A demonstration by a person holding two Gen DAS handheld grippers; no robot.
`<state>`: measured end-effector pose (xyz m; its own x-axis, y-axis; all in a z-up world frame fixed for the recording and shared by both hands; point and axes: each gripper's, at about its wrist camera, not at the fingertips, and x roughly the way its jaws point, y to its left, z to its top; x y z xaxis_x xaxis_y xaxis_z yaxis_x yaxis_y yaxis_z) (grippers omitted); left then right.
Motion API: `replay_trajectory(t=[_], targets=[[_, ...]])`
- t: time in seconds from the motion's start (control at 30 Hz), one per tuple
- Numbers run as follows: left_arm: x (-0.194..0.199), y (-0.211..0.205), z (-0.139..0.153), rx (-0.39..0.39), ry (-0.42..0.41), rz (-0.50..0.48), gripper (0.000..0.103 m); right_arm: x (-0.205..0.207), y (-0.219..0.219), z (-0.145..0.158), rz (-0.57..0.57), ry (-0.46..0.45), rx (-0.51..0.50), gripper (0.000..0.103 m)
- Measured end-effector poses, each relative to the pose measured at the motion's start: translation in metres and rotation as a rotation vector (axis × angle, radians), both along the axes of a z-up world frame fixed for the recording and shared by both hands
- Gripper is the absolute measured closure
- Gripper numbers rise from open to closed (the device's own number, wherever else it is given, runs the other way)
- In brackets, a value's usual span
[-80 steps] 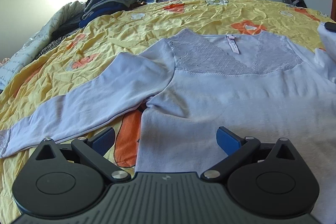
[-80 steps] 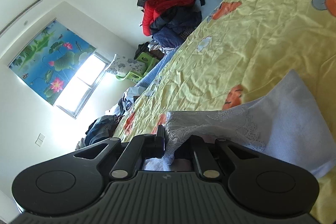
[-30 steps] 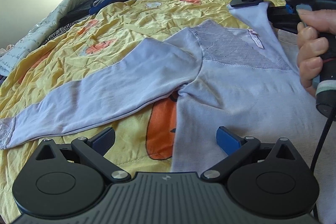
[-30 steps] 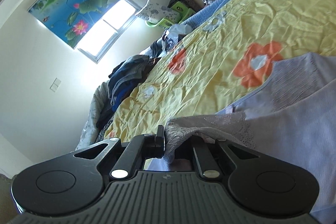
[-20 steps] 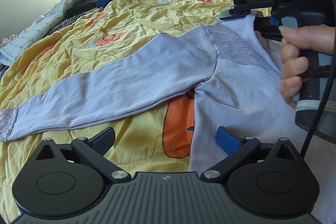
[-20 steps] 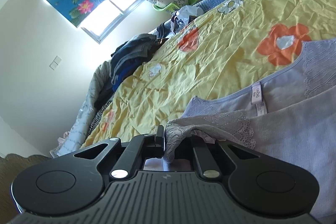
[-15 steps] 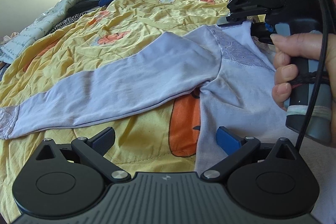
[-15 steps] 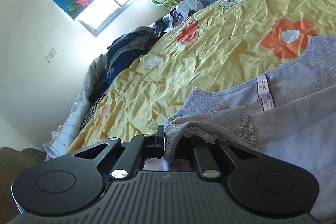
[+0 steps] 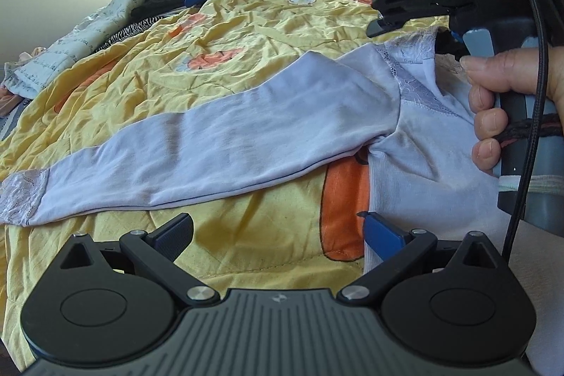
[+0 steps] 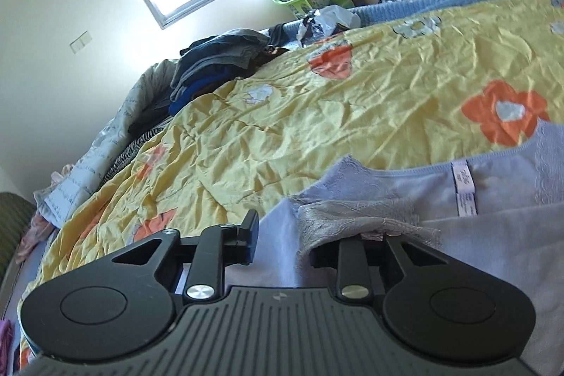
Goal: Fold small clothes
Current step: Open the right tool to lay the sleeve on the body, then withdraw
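The right gripper (image 10: pixel 282 235), its jaws just parted, lets the lace cuff (image 10: pixel 366 221) drape over one finger onto the lavender top (image 9: pixel 423 164) mid-bed, so it could snag and undo the fold, while the left gripper (image 9: pixel 278 231) hangs wide and empty.

The right gripper (image 10: pixel 282 240) has just been opening; its jaws stand apart, the lilac top's (image 10: pixel 493 235) lace cuff (image 10: pixel 363 217) draped over 1 finger, above the yellow flowered quilt (image 10: pixel 317 129).

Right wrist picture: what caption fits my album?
Right gripper just opening, lace cuff draped on one finger, lilac top on yellow bedspread.
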<state>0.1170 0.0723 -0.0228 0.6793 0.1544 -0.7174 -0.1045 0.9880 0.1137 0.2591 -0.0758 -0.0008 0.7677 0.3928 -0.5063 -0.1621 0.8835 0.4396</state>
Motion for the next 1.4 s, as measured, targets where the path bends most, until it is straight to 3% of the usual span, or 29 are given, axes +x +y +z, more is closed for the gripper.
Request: replay_trajectory(t=[0.2, 0.37, 0.47, 0.7, 0.87, 1.03, 1.13, 1.3, 1.4], targets=[[-0.002, 0.004, 0.0, 0.002, 0.005, 0.012, 0.0, -0.001, 0.018, 0.005, 0.115, 0.013, 0.019, 0.057], [-0.002, 0.01, -0.001, -0.015, 0.012, 0.024, 0.0, 0.001, 0.014, 0.009, 0.208, 0.036, 0.214, 0.055], [-0.003, 0.012, -0.001, -0.015, 0.011, 0.031, 0.0, 0.001, 0.011, 0.015, 0.223, 0.024, 0.25, 0.049], [-0.003, 0.016, 0.0, -0.022, 0.013, 0.041, 0.0, -0.007, 0.006, 0.007, 0.211, 0.074, 0.232, 0.049], [-0.001, 0.019, 0.0, -0.034, 0.02, 0.054, 0.0, -0.002, 0.019, -0.016, 0.233, 0.187, 0.146, 0.044], [-0.002, 0.021, 0.0, -0.021, 0.019, 0.056, 0.0, -0.016, 0.018, -0.011, 0.215, 0.132, 0.176, 0.044], [-0.001, 0.024, -0.001, -0.036, 0.022, 0.069, 0.0, -0.023, 0.018, -0.004, 0.228, 0.095, 0.142, 0.042], [-0.002, 0.023, -0.001, -0.029, 0.02, 0.072, 0.0, -0.013, 0.027, -0.018, 0.247, 0.159, 0.044, 0.035], [-0.002, 0.023, -0.001, -0.021, 0.018, 0.074, 0.0, -0.02, 0.023, -0.014, 0.233, 0.134, 0.073, 0.035]])
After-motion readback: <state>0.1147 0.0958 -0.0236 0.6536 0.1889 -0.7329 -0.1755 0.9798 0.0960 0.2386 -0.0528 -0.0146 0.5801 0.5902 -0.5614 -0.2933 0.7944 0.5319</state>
